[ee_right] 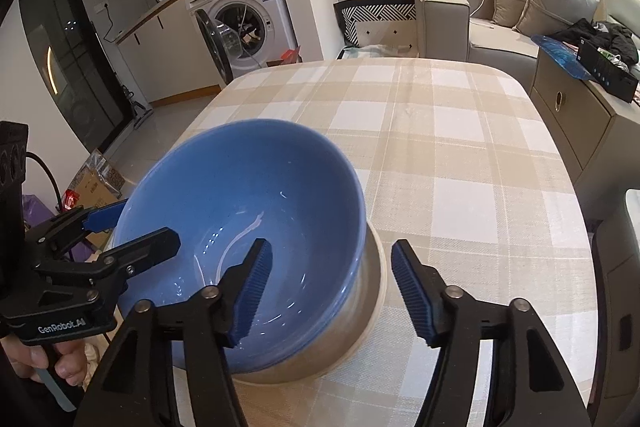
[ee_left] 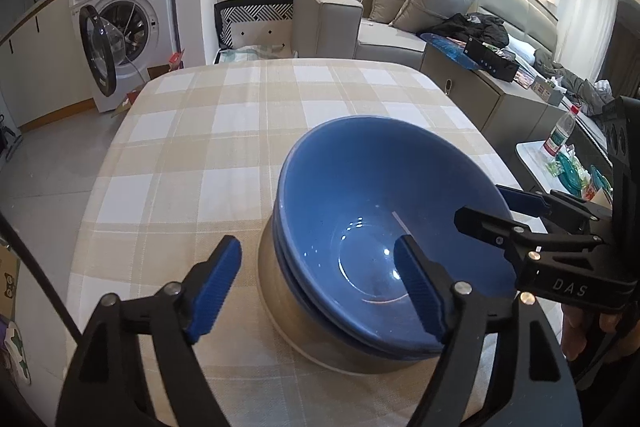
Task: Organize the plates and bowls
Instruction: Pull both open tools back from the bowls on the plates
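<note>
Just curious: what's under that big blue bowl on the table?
The top blue bowl nests in another blue bowl, whose rim shows below it. Both sit in a pale beige bowl. Anything further down is hidden.

You could read "DAS" in pale letters on the black body of the right tool [ee_left: 516, 213], seen from the left wrist camera. From the right wrist camera, "GenRobot.AI" stood on the body of the left tool [ee_right: 132, 227]. Labels on the washing machine [ee_right: 244, 7] and bottle [ee_left: 560, 135] were too small to read.
</note>
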Available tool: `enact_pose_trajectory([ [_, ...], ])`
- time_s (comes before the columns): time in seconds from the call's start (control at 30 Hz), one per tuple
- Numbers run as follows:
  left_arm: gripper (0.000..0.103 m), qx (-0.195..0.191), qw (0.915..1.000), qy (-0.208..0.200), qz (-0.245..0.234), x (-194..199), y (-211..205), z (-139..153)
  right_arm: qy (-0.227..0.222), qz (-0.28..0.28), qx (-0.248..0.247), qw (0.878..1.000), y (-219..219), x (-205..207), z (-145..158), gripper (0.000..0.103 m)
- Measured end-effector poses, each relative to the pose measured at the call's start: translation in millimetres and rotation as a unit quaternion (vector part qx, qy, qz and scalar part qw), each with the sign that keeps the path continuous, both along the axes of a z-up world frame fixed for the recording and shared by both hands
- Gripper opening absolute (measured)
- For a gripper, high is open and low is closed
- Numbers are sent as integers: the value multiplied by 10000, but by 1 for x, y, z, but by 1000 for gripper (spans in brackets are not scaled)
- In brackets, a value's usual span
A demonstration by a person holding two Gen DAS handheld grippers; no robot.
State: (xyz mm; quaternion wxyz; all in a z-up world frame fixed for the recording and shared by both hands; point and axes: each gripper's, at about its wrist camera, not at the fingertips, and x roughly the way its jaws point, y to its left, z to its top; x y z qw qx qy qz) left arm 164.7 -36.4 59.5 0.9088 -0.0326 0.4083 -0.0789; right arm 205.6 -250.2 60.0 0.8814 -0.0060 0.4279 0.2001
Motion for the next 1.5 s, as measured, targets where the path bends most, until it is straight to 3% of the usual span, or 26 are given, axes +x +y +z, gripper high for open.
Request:
enact_pose_trajectory([
  [0.17,91,46,9996,-220,-180,-9,-1,6,-131,71,102,9998,-4,-6,5,86],
  [0.27,102,66,9989,-419,-215,-17,2,9,-239,153,121,9995,-7,-11,7,89],
  [0.4,103,107,9972,-687,-259,-30,8,12,-415,255,195,9986,-9,-20,9,99],
  [0.97,103,28,9909,-1342,118,-71,32,2,-1392,575,152,9885,-4,-70,13,102],
  [1.5,103,75,9850,-1703,275,-102,32,-20,-1771,701,415,9808,-9,-108,0,102],
])
